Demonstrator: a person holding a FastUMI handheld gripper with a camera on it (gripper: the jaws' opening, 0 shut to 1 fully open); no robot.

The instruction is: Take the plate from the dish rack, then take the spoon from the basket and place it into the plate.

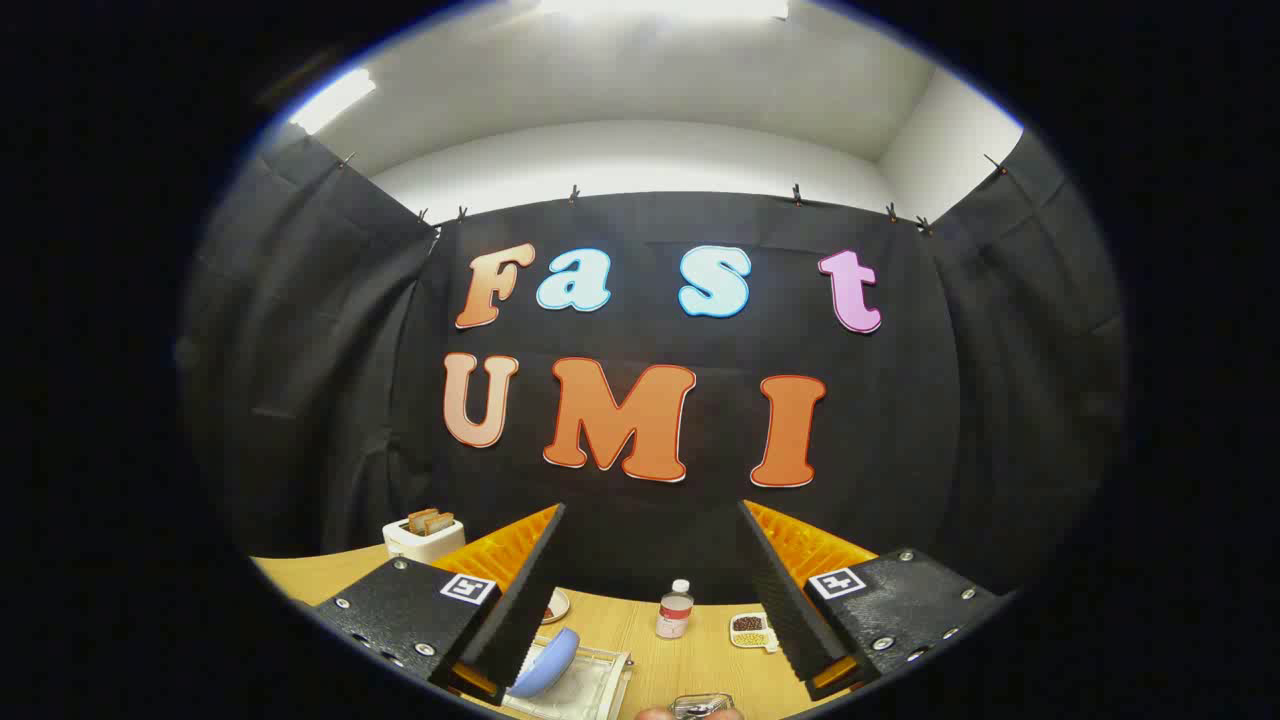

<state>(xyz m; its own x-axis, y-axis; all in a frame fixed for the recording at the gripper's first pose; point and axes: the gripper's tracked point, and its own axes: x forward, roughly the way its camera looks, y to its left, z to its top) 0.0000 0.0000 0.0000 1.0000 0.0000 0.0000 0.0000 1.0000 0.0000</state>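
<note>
Plate (548,662) tilted on edge in dish rack (590,690) — hand-held gripper (650,600) spread wide, empty, above table (640,640).

blue plate (546,664) half hidden behind a finger, dish rack (590,690) cut off, small dishes' (751,630) contents too small to tell

Gripper (650,600) fingers spread wide, nothing between them; open air ahead above the wooden desk (700,650). Beyond the fingers a small clear bottle with white cap (675,609) stands mid-desk, bare wood around it. Blue plate (547,662) tilts in a clear dish rack (590,688) just beside one finger. White toaster (423,537) sits well apart at the desk's far edge.
</note>
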